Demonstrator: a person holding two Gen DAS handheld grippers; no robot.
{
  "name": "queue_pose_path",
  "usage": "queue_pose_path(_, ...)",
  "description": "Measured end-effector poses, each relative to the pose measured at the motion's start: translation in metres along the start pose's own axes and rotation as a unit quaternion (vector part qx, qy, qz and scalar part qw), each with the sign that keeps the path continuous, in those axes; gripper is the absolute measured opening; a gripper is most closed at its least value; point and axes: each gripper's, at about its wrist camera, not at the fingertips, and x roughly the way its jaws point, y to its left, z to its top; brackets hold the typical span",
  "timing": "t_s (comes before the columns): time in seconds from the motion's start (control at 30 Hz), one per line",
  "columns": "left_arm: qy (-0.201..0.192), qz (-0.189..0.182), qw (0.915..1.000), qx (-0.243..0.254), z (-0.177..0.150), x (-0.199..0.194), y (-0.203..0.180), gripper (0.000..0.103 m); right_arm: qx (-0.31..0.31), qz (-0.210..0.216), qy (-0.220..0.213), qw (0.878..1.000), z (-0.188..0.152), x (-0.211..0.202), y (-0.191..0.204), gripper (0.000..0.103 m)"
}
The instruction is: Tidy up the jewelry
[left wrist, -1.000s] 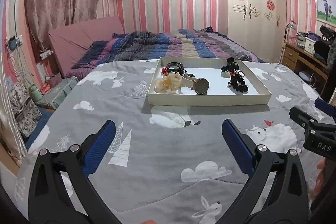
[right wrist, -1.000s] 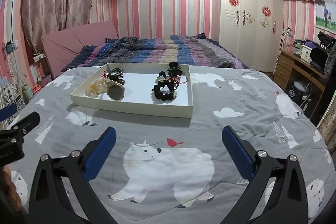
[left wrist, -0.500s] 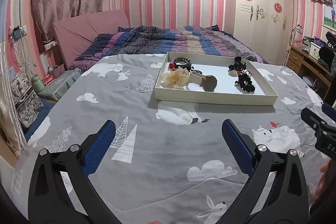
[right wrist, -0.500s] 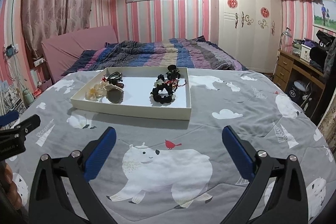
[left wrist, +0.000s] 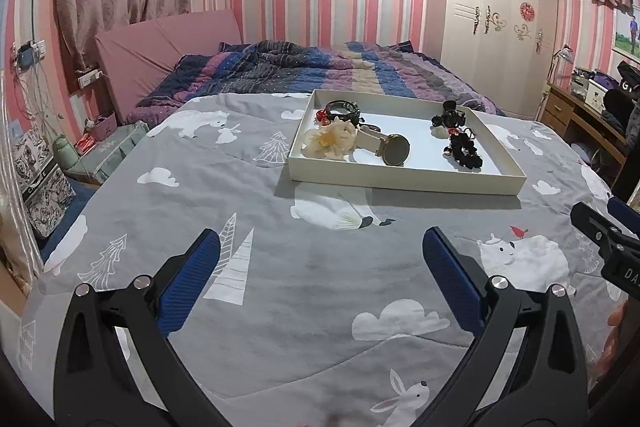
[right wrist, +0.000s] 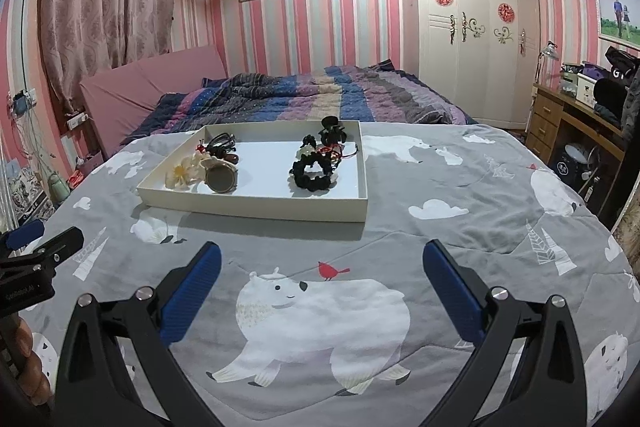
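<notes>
We read "DA" on the right gripper (left wrist: 616,247), cut off by the frame edge. The left gripper (right wrist: 30,267) carries small print too blurred to make out.

**Materials and finishes**

Tray (left wrist: 404,183): matt cream card-like walls, smooth white floor. Watch (left wrist: 394,150): metallic gold rim, dull dark face, pale smooth strap. Flower (left wrist: 330,141): soft cloth petals. Scrunchie (right wrist: 312,173): black ruffled fabric. Bedspread (left wrist: 304,291): printed matt cloth. Gripper pads (right wrist: 192,299): textured blue, arms matt black plastic.
</notes>
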Motion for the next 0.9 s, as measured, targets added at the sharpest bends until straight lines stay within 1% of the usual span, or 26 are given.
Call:
queue_pose_path(0.1, 0.000, 0.008, 1.0000, 0.000, -0.0006, 0.0012, -0.0001, 0.100, 0.003, -0.006, -0.004, 1.000, 0.0007, -0.0005, -0.0008, 0.101)
queue_pose_path(0.23, -0.001, 0.018, 0.9998, 0.002, -0.0013, 0.0019, -0.0011, 0.100, -0.001, -0.026, 0.001, 1.000, 0.0009, 0.0026, 0.0011, 0.101)
queue_pose_path(0.4, -0.007, 0.030, 0.9995, 0.006, -0.0011, 0.0004, -0.0025, 0.100, -0.011, -0.034, 0.004, 0.999, 0.0003, 0.0023, 0.0056, 0.101)
queue_pose_path(0.5, -0.007, 0.030, 0.9995, 0.007, -0.0012, 0.0002, -0.0030, 0.100, -0.020, -0.042, 0.004, 0.999, -0.0005, 0.0027, 0.0083, 0.101)
queue_pose_path(0.9, -0.018, 0.037, 0.9990, 0.014, -0.0021, -0.0047, -0.0069, 0.100, -0.012, -0.042, 0.010, 0.999, -0.0008, 0.0043, 0.0053, 0.101)
